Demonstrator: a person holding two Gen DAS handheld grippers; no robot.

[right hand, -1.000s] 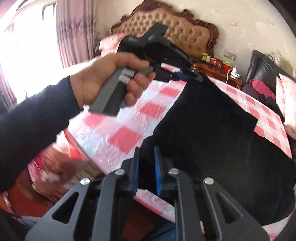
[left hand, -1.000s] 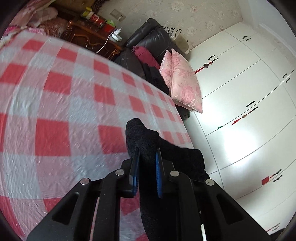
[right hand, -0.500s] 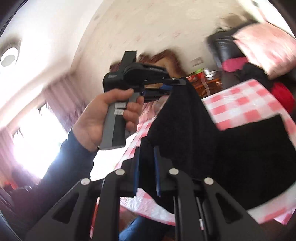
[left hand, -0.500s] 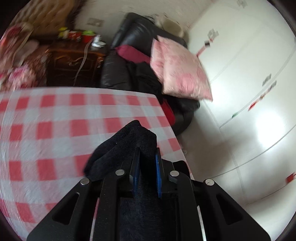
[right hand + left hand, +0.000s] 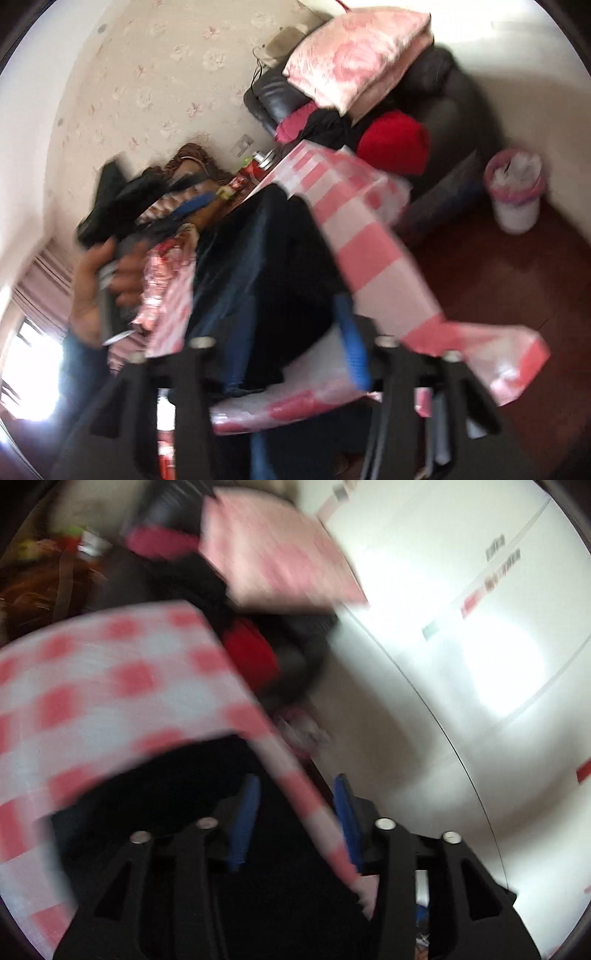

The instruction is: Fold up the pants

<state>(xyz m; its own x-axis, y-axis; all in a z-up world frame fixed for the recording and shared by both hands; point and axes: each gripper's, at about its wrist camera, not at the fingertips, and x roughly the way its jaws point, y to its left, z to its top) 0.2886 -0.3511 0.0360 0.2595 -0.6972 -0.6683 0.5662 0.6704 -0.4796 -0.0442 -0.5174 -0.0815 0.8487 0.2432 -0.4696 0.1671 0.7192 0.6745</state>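
Letting go of the black pants (image 5: 177, 790) on the checked bed cover (image 5: 110, 686)

Left gripper (image 5: 295, 812): jaws opening, pads clear of the dark cloth lying between and beneath them. Right gripper (image 5: 291, 354): jaws opening too, pants ahead and between the pads, unpinched. Soft, limp and light, the fabric will likely sag and bunch; take it at a folded edge or corner.

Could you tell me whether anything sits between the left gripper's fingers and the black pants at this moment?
Nothing visible does. The left gripper has its jaws opening, and the black pants lie directly beneath and between them on the checked bedspread. The frame is blurred, so whether the pads touch the cloth is unclear.
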